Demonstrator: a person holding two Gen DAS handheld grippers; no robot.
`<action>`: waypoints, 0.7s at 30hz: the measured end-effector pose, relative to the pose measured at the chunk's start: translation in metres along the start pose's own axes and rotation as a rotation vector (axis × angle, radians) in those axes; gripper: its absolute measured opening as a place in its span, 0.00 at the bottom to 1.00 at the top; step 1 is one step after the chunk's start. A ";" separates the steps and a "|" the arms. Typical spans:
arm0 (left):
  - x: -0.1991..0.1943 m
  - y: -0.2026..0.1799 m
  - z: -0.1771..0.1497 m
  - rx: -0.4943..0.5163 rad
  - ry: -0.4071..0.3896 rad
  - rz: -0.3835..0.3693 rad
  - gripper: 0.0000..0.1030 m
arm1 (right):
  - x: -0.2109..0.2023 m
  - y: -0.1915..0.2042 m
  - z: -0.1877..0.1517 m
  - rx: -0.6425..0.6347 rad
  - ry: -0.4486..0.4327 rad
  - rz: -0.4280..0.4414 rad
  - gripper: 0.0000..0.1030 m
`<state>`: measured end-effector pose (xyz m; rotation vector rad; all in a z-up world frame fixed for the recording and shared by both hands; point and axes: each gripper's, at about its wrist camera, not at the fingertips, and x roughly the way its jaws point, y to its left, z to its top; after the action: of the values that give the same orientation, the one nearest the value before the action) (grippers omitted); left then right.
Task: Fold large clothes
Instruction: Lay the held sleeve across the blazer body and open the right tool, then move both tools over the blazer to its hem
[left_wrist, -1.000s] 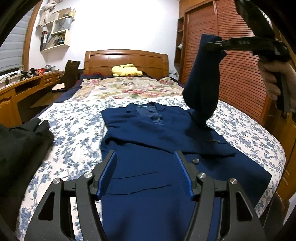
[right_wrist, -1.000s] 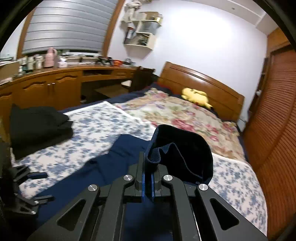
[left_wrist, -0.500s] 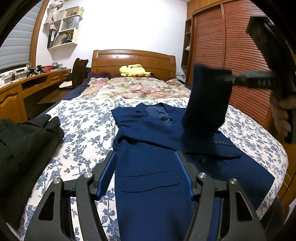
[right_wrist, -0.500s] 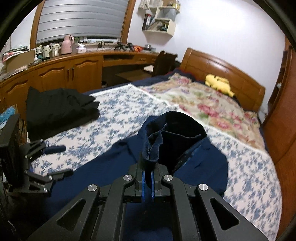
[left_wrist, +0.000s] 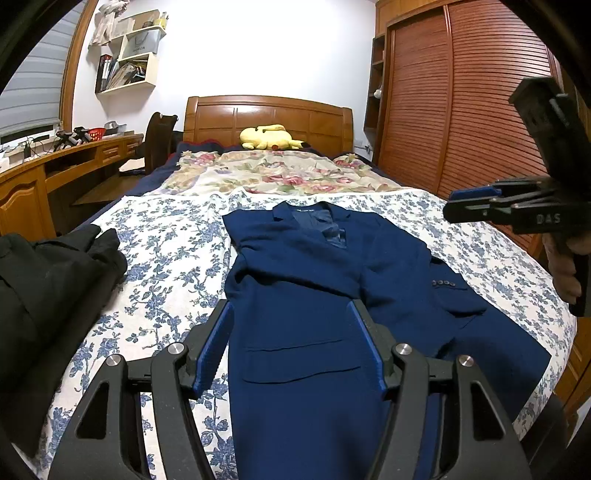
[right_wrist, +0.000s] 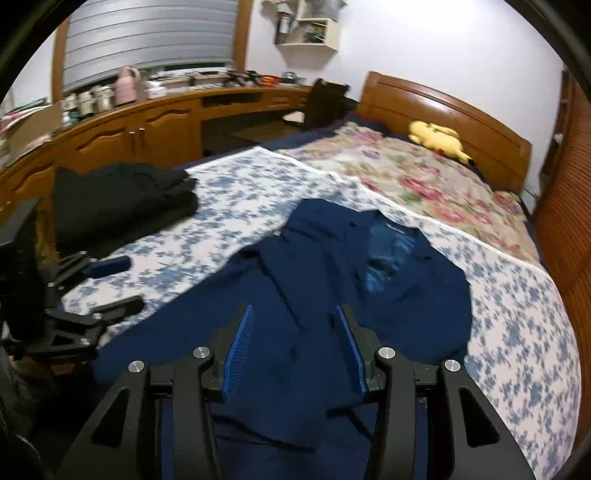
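Observation:
A navy suit jacket (left_wrist: 303, 280) lies flat on the bed, collar toward the headboard. Its right sleeve is folded across the front, with the cuff buttons (left_wrist: 443, 283) showing. My left gripper (left_wrist: 290, 308) hovers open over the jacket's lower front, with nothing between its fingers. In the right wrist view my right gripper (right_wrist: 293, 310) hangs just above the jacket (right_wrist: 332, 280); its jaws are opening and nothing is between them. A hand holds the right gripper (left_wrist: 448, 206) at the bed's right side. The left gripper (right_wrist: 129, 282) shows at the left edge of the right wrist view.
A pile of black clothes (left_wrist: 44, 280) sits on the bed's left side. A yellow plush toy (left_wrist: 269, 136) rests by the wooden headboard (left_wrist: 266, 114). A slatted wardrobe (left_wrist: 461, 110) lines the right, and a wooden desk (right_wrist: 147, 125) and a chair (left_wrist: 159, 140) stand on the left.
The right gripper came down with the raised sleeve, laid it across the jacket's front and opened its jaws, letting it go. The left gripper stayed put.

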<state>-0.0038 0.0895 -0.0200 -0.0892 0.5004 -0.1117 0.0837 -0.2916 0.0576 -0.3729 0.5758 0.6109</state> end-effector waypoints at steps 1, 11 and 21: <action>0.001 0.000 0.000 0.001 0.001 0.000 0.62 | 0.004 0.007 -0.004 0.012 0.009 -0.012 0.46; 0.003 -0.002 -0.001 0.006 0.009 -0.002 0.62 | 0.052 0.006 -0.032 0.131 0.128 -0.041 0.46; 0.004 -0.002 -0.003 0.009 0.014 0.002 0.62 | 0.095 0.007 -0.063 0.245 0.214 0.012 0.47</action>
<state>-0.0018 0.0871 -0.0245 -0.0795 0.5140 -0.1122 0.1184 -0.2758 -0.0504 -0.2045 0.8487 0.5073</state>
